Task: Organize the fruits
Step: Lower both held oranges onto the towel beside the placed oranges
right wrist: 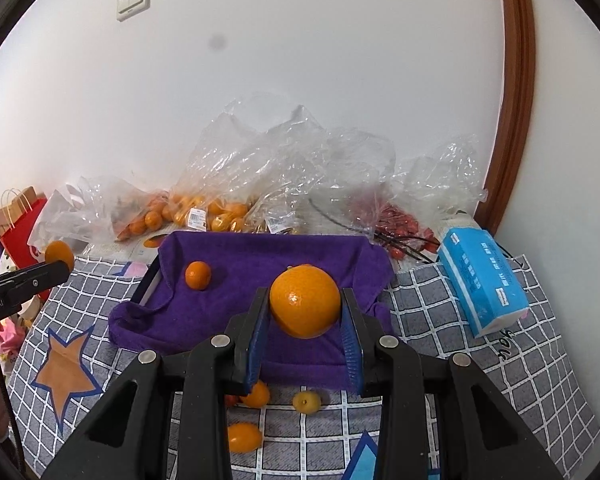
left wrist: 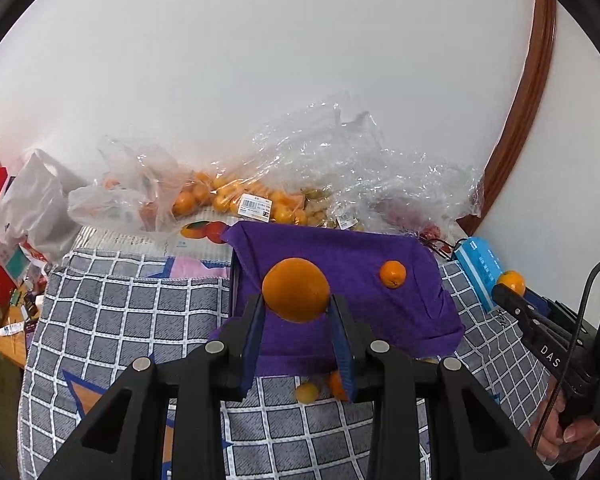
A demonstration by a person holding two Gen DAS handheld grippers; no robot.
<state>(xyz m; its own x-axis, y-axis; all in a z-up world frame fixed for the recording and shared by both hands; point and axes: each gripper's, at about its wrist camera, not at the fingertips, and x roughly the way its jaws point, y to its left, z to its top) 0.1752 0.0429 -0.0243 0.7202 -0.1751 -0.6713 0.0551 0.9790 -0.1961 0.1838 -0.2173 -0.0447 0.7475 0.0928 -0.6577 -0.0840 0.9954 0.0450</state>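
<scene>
**A:** What have your tools got?

**B:** Each is clamped on an orange. My left tool (left wrist: 296, 312) holds one orange (left wrist: 296, 289) over the near part of the purple towel (left wrist: 380, 248); my right tool (right wrist: 305, 320) holds another orange (right wrist: 305, 301) over the same towel.

**A:** Anything lying there already?

**B:** One small orange (right wrist: 198, 275) towards the towel's far left corner. A few small fruits (right wrist: 306, 401) lie on the checked cloth (right wrist: 440, 380) by the towel's near edge.

**A:** How do they handle?

**B:** Round, smooth, firm-skinned and light, I'd judge, so liable to roll. I grip across the middle, pads on opposite sides, and would set them down gently.
</scene>
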